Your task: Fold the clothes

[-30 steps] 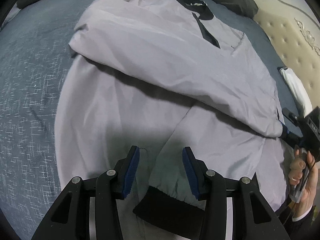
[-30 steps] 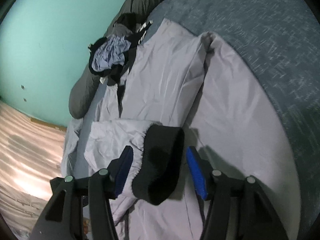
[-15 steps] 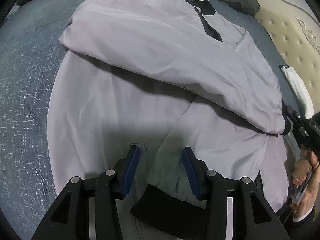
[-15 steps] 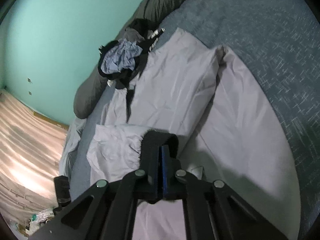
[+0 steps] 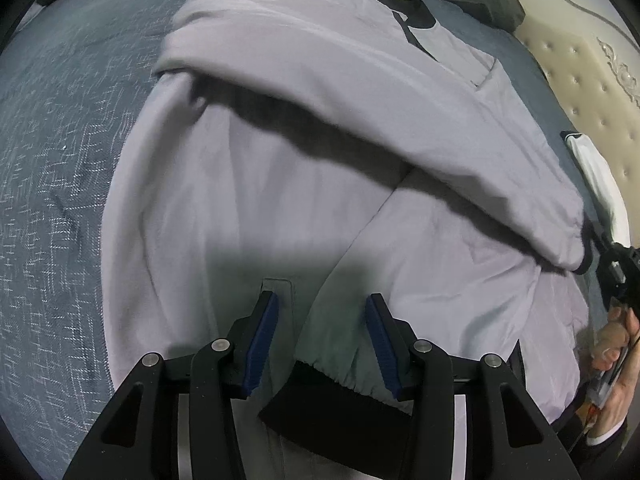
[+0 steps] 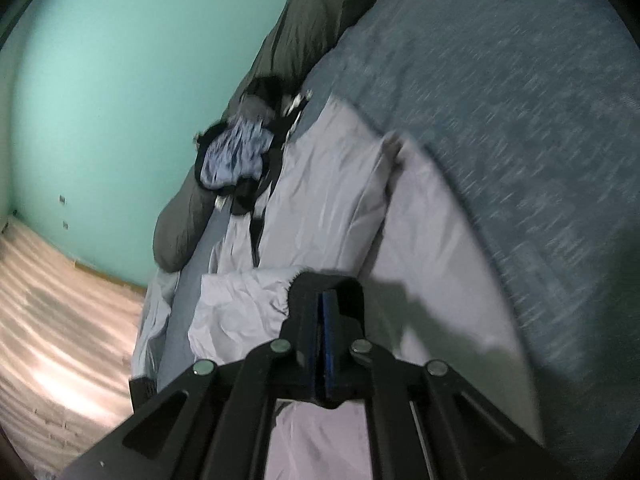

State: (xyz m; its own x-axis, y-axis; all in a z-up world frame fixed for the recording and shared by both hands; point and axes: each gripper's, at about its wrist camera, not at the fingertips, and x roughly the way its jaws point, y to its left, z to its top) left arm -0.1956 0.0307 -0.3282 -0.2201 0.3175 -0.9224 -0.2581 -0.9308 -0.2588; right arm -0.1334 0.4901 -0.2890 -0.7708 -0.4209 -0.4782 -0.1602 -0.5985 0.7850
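A pale lilac jacket lies spread on the blue bedspread. My right gripper is shut on the black cuff of one sleeve. In the left wrist view that sleeve hangs raised across the jacket's body. Its cuff end meets the right gripper at the right edge, with a hand below it. My left gripper points down over the near sleeve. It is open, and the sleeve's black cuff lies between and below its blue pads.
A heap of dark and blue clothes sits beyond the jacket's collar, against a dark pillow. A beige tufted headboard and a white item are to the right. A teal wall and pale floor flank the bed.
My right gripper closed on the black cuff and drew the sleeve up off the jacket, so the shadow under it widened. The left gripper stayed over the near sleeve.
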